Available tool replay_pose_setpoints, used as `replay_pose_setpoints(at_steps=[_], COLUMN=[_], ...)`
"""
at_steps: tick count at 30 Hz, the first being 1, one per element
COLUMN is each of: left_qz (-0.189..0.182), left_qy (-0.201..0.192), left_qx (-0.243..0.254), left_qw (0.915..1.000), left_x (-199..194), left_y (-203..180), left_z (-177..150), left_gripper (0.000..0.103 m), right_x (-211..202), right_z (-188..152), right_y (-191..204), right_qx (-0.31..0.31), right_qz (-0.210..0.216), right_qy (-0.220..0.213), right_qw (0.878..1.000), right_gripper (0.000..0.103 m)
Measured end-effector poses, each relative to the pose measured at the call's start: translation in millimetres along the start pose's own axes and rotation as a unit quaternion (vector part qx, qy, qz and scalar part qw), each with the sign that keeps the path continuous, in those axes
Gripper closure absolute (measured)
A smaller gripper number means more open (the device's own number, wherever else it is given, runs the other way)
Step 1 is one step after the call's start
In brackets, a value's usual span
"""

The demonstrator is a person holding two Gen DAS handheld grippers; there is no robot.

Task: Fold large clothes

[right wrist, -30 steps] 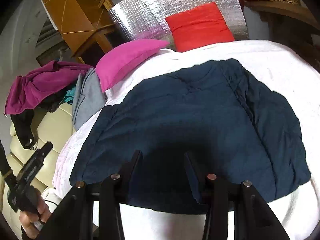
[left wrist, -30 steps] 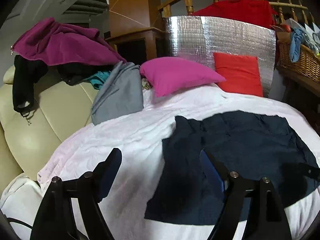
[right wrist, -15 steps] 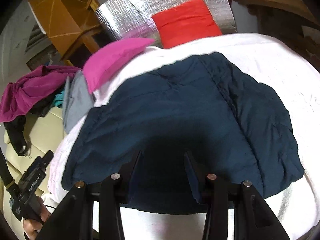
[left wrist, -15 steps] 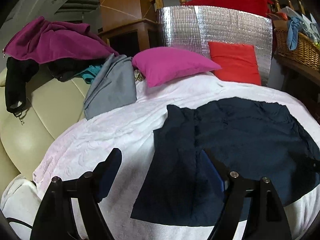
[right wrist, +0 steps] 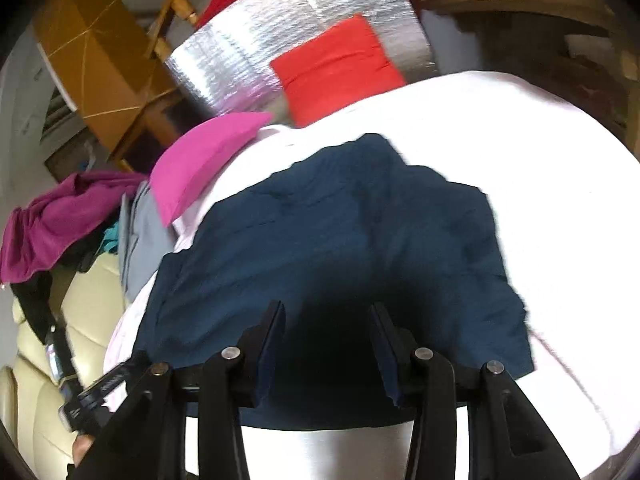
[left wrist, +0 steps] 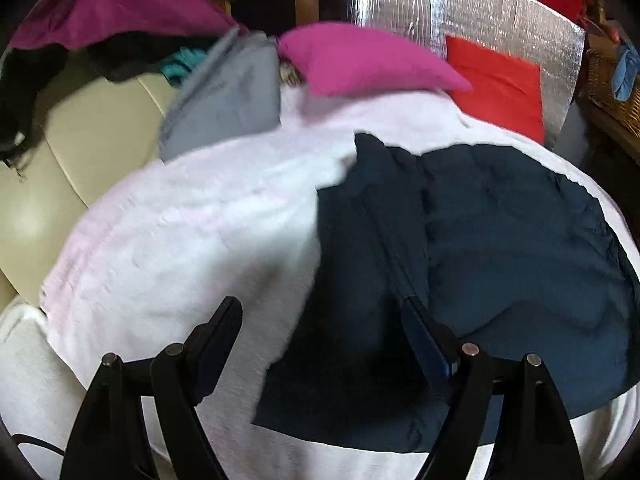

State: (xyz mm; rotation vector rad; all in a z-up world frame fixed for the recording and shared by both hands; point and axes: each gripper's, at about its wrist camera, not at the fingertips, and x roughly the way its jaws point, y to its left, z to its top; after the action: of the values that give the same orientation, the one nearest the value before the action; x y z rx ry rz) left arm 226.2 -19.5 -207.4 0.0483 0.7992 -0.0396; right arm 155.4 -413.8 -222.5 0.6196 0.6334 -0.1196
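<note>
A dark navy garment (left wrist: 480, 248) lies spread flat on a white blanket (left wrist: 192, 240); it also shows in the right wrist view (right wrist: 340, 240). My left gripper (left wrist: 320, 316) is open and empty, above the garment's near left edge. My right gripper (right wrist: 326, 320) is open and empty, above the garment's near edge at its middle. The left gripper's body (right wrist: 100, 392) shows at the lower left of the right wrist view. Both views are motion-blurred.
A pink pillow (left wrist: 360, 60), a red pillow (left wrist: 496, 84) and a silver foil panel (left wrist: 480, 12) stand at the back. A grey garment (left wrist: 228, 96) and a magenta garment (left wrist: 112, 8) hang over the cream sofa (left wrist: 52, 168) at left. A wicker basket (left wrist: 612, 80) is at right.
Both grippers have moved down and closer to the garment, which looms larger. The jaws have stayed open and the garment has not shifted.
</note>
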Motion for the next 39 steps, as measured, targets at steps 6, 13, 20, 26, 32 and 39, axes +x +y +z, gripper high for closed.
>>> replay_pose_setpoints(at_steps=[6,13,20,26,32,39], left_qz=[0.016,0.007,0.001,-0.059,-0.176,-0.243], left_qy=[0.061,0.002,0.081,0.058,0.141,0.213], left_qx=[-0.016,-0.048,-0.056,-0.103,-0.182,-0.207], left_qw=[0.9979,0.9988,0.9951,0.9912,0.9572,0.9235], left_x=[30.9,0.0,37.3,26.9,60.3,91.0], left_y=[5.0,28.8,32.8,52.7,60.9,45.1], left_z=[-9.7,-4.5,-4.4,10.3,15.8,7.7], left_gripper=[0.017,0.017,0.017,0.017,0.014,0.014], right_x=[27.4,-9.2,16.8,-5.3,7.5,56.1], right_z=[-5.9,7.8,8.1,18.1,43.8,42.7], right_y=[-20.0,-41.1,-60.3,-61.7,-93.4,-94.2], right_qx=[-0.005,0.040,0.072,0.090,0.139,0.154], right_qz=[-0.036,-0.006,-0.029,-0.003,0.028,0.041], right_qy=[0.061,0.001,0.059,0.026,0.037,0.088], right_qw=[0.997,0.999,0.995,0.996,0.989,0.983], right_gripper=[0.056,0.056,0.056,0.029,0.015,0.013])
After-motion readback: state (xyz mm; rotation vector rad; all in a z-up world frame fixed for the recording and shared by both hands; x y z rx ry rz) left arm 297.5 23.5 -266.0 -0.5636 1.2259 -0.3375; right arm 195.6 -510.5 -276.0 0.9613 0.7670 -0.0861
